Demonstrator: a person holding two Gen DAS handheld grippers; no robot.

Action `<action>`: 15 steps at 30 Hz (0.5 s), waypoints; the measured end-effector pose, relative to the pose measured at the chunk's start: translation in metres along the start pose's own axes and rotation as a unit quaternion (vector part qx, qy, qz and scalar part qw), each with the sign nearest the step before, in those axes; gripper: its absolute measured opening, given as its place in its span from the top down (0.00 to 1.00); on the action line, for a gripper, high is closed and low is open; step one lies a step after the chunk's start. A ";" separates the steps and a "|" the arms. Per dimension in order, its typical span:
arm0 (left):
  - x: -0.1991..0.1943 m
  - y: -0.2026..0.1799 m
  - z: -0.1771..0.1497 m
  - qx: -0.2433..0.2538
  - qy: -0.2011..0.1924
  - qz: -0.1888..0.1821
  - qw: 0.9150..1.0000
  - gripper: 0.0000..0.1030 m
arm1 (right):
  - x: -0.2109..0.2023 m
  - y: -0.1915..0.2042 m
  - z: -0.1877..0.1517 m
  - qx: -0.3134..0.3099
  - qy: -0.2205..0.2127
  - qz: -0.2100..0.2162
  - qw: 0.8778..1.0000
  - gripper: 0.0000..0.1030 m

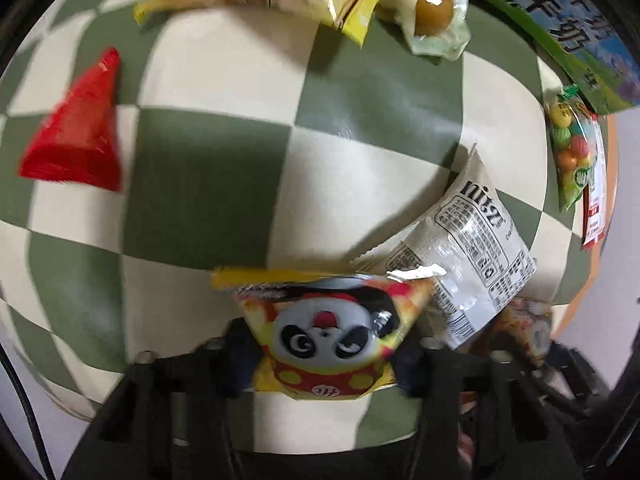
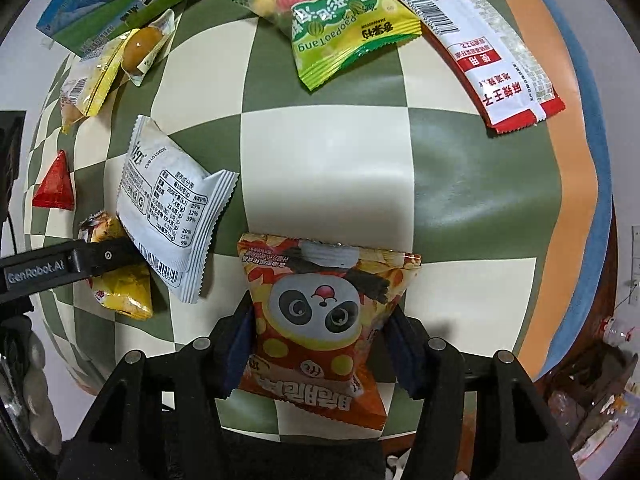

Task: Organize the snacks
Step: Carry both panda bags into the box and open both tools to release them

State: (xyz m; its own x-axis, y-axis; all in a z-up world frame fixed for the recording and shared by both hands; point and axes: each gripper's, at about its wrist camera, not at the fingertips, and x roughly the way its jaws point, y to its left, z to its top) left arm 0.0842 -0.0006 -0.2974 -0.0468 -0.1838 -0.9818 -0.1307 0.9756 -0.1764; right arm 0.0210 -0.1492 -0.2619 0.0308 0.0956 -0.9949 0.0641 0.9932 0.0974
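Left wrist view: the left gripper point(image 1: 326, 354) pinches a yellow panda packet point(image 1: 332, 336) between its jaws, just above the checkered table point(image 1: 224, 80); a white packet point(image 1: 472, 248) lies just beside it.

Right wrist view: the right gripper point(image 2: 320, 336) has its jaws clamped on an orange panda packet point(image 2: 324, 312), near the table's point(image 2: 460, 160) near edge. Both matching packets seem picked up; next, I judge, they need carrying to one shared spot and setting down together.
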 end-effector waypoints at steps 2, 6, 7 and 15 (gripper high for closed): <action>-0.012 -0.005 0.005 0.008 -0.010 0.005 1.000 0.61 | -0.003 0.011 0.001 -0.002 -0.011 0.003 1.000 0.45; -0.040 -0.014 -0.003 0.028 -0.044 0.020 0.998 0.61 | -0.031 0.007 0.001 0.002 -0.032 0.016 0.999 0.47; -0.051 -0.017 -0.004 0.032 -0.054 0.020 0.998 0.61 | -0.038 0.006 0.001 0.003 -0.039 0.022 0.999 0.48; -0.156 -0.056 0.018 0.060 -0.121 -0.026 0.990 0.61 | -0.130 0.021 0.045 -0.023 -0.118 0.092 0.988 0.48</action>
State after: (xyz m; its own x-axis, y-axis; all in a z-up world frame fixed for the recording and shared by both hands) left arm 0.1168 -0.0243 -0.1357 0.1975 -0.2135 -0.9568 -0.0074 0.9757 -0.2192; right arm 0.0631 -0.1435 -0.1295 0.2703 0.2615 -0.9266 -0.0093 0.9631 0.2691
